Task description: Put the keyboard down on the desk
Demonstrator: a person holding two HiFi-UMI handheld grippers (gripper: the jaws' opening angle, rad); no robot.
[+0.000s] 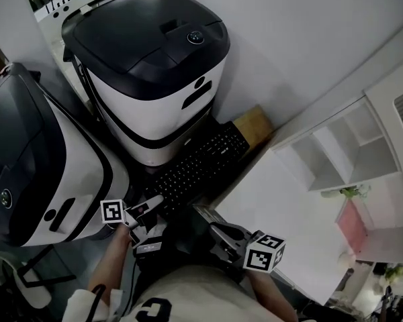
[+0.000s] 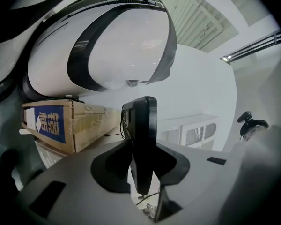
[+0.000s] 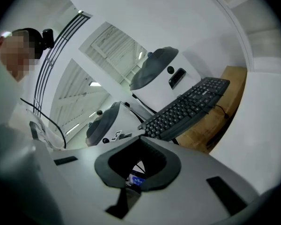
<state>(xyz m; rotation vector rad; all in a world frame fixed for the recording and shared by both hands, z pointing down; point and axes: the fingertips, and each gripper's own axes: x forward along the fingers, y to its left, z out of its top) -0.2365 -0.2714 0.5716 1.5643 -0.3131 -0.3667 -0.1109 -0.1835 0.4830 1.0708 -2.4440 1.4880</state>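
Between left tongs (image 2: 141, 165), keyboard (image 2: 140, 121) (edge-on)

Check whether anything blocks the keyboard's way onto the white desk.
Nothing visible does. In the head view the keyboard, clamped in the left tongs, hangs just left of the desk, whose near top is bare. Only the right tongs, shut and empty, sit by the desk's edge.

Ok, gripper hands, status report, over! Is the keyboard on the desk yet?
Left gripper shut on black plastic keyboard's near edge. Right gripper shut, empty. Keyboard not on white desk yet. Big white-and-black machine close alongside.
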